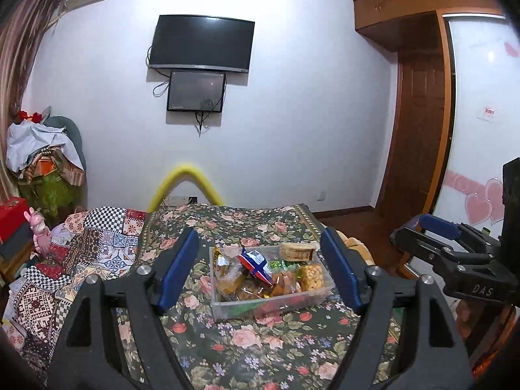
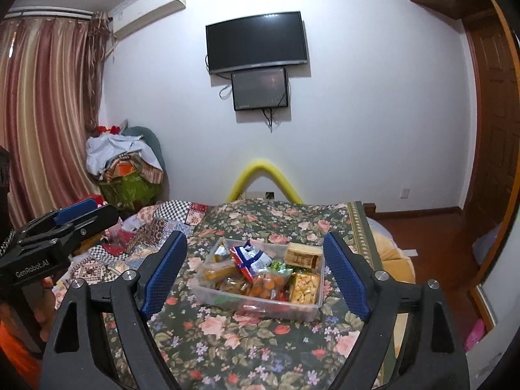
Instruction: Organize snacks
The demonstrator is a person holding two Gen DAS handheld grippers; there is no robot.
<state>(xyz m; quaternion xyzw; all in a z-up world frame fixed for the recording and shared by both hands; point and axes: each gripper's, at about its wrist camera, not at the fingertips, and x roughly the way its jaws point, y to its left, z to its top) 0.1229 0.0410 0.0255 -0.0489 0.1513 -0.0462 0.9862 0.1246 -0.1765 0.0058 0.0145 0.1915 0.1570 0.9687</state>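
Looking along the left gripper [image 1: 260, 274], one sees its two blue pads spread wide with nothing between them; they only frame the scene beyond. The right gripper [image 2: 255, 274] stands the same way, spread and empty, and no snack is pinched by either one.

Just beyond both grippers, on the flowered cloth [image 2: 247, 334] that covers the bed, sits the clear plastic box [image 2: 260, 308] with the snacks inside it. It lies straight ahead of both grippers and lower than them, so each one looks down on it at a slant. The long side of the box runs across the view, from left to right, slightly turned. Inside, a blue and red bag [image 2: 250, 258] stands up in the middle, a brown packet [image 2: 304, 256] rests at the far right corner, and a pack of yellow crackers [image 2: 304, 287] lies along the right end.

Neither hand seems clearly nearer; the box appears about midway between them, perhaps a little toward the right gripper's side. The snacks look already gathered in the box, so probably the task is near its end, though this is only a judgement.

Farther away are a patchwork quilt [image 1: 81, 253], then the white wall with a dark screen [image 1: 200, 44].
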